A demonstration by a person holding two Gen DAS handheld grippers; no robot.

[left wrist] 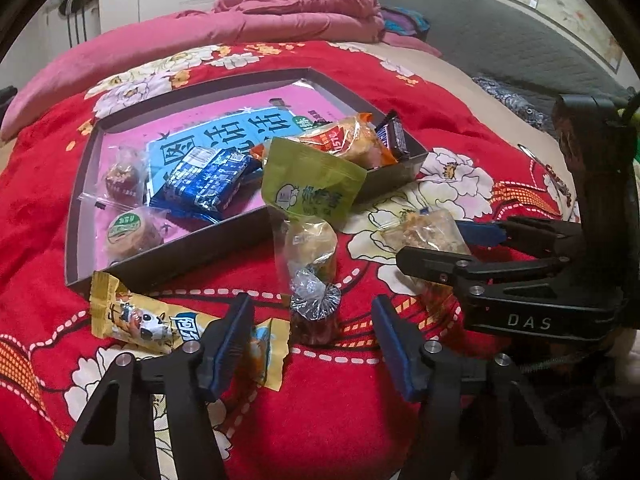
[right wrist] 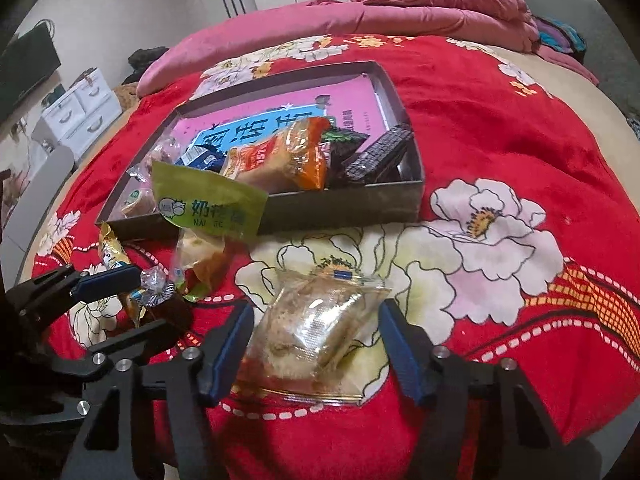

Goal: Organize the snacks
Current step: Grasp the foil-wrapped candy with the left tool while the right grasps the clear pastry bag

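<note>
A dark shallow box (left wrist: 168, 254) (right wrist: 344, 206) on the red floral blanket holds several snacks: a blue packet (left wrist: 208, 182), an orange packet (left wrist: 348, 136) (right wrist: 280, 156) and a dark bar (left wrist: 394, 134) (right wrist: 380, 152). A green pouch (left wrist: 312, 184) (right wrist: 208, 200) leans over the box's front wall. My left gripper (left wrist: 314, 340) is open around a small dark sweet with a silver twist (left wrist: 316, 308) (right wrist: 160, 292). My right gripper (right wrist: 316, 344) is open around a clear packet of pale biscuits (right wrist: 316, 332) (left wrist: 424, 232). A yellow packet (left wrist: 160, 324) lies by my left finger.
A clear-wrapped roll (left wrist: 310, 244) (right wrist: 200, 256) lies in front of the box. A crumpled pink quilt (left wrist: 296, 8) (right wrist: 432, 0) lies at the far end of the bed. White drawers (right wrist: 80, 112) stand left of the bed. A grey headboard (left wrist: 500, 28) lies to the right.
</note>
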